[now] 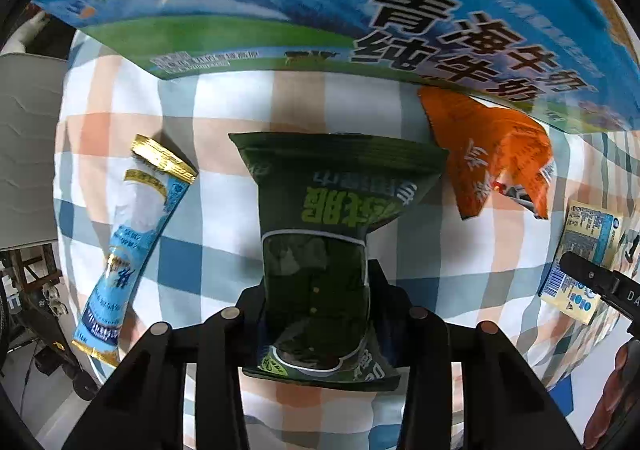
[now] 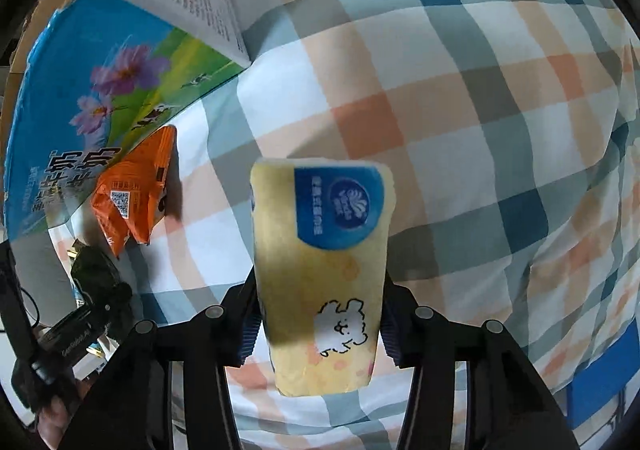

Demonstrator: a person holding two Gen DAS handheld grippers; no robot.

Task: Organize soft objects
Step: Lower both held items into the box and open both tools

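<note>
My left gripper (image 1: 320, 302) is shut on a dark green snack bag (image 1: 320, 234) and holds it above the checked cloth. My right gripper (image 2: 318, 314) is shut on a yellow tissue pack (image 2: 320, 274) with a blue label and a white dog drawing. That pack also shows at the right edge of the left wrist view (image 1: 580, 258), with the right gripper (image 1: 592, 278) on it. An orange snack bag (image 1: 492, 153) lies against the milk carton box; it also shows in the right wrist view (image 2: 136, 185). A blue and gold stick sachet (image 1: 128, 242) lies to the left.
A large blue milk carton box (image 1: 280, 1) stands at the back of the checked cloth (image 1: 240, 105); it sits at the upper left in the right wrist view (image 2: 80, 89). The cloth (image 2: 460, 129) stretches wide to the right. The left gripper (image 2: 96, 290) shows at lower left there.
</note>
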